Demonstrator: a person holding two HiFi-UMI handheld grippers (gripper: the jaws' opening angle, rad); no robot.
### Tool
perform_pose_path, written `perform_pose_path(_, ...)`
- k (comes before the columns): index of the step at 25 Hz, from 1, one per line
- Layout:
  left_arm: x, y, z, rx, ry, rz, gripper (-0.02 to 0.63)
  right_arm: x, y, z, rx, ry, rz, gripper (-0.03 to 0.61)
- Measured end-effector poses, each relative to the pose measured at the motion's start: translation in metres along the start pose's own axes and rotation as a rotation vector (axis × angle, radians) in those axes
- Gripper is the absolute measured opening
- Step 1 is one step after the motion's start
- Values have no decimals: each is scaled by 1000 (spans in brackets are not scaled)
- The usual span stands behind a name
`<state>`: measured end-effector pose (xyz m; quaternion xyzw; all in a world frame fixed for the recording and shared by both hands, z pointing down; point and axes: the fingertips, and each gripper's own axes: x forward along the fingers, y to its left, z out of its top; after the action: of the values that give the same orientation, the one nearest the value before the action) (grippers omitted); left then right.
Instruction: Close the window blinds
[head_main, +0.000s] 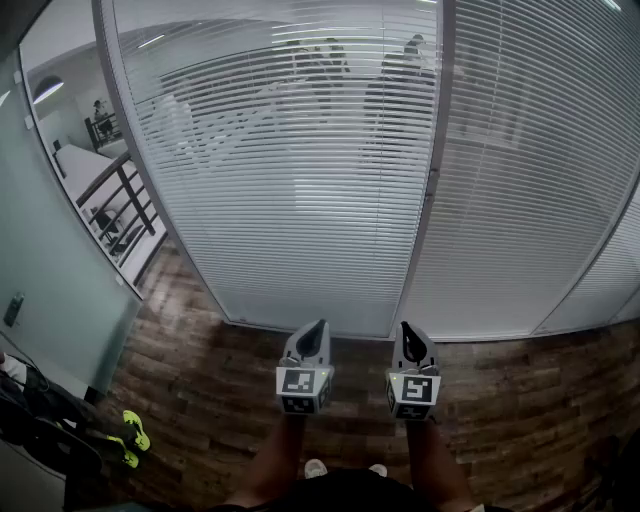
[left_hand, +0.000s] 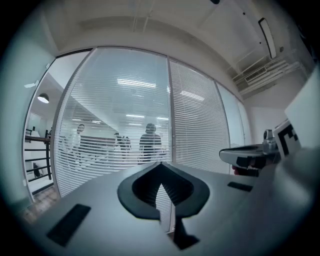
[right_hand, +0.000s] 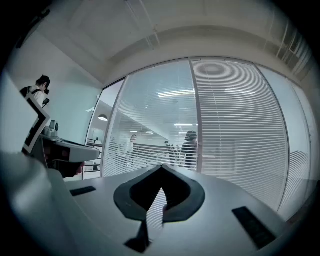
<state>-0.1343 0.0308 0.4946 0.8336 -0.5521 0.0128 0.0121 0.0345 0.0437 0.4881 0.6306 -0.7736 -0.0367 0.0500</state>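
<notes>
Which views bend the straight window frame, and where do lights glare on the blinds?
Both gripper views bow the window frame fisheye-style, with dark corners; in the left gripper view light strips glare through the blinds; the head view curves them too.

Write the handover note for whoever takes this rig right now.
Left gripper: shut, empty, held level, short of the window.
Right gripper: shut, empty, level beside it.
Left panel's blinds: lowered, but the slats are open; people show through them.
Right panel's blinds: slats look shut, nothing shows through.
Done: only the right panel looks closed; neither gripper touches anything.
Left: shut the left panel's slats. I cannot make out a wand or cord in any view, so find it first.
</notes>
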Motion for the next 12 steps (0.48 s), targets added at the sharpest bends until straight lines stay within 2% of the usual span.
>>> perform_pose_path(6, 4, -2, 5, 18, -1, 12, -5, 3, -2, 1, 18, -53, 4, 2)
perform_pose_path(10, 5, -9, -2, 1, 19, 0, -5, 0, -9, -6, 52, -55, -3, 3)
perform_pose_path(12, 7, -11, 2, 18, 3, 5, -4, 0, -10, -5, 52, -53, 5, 3)
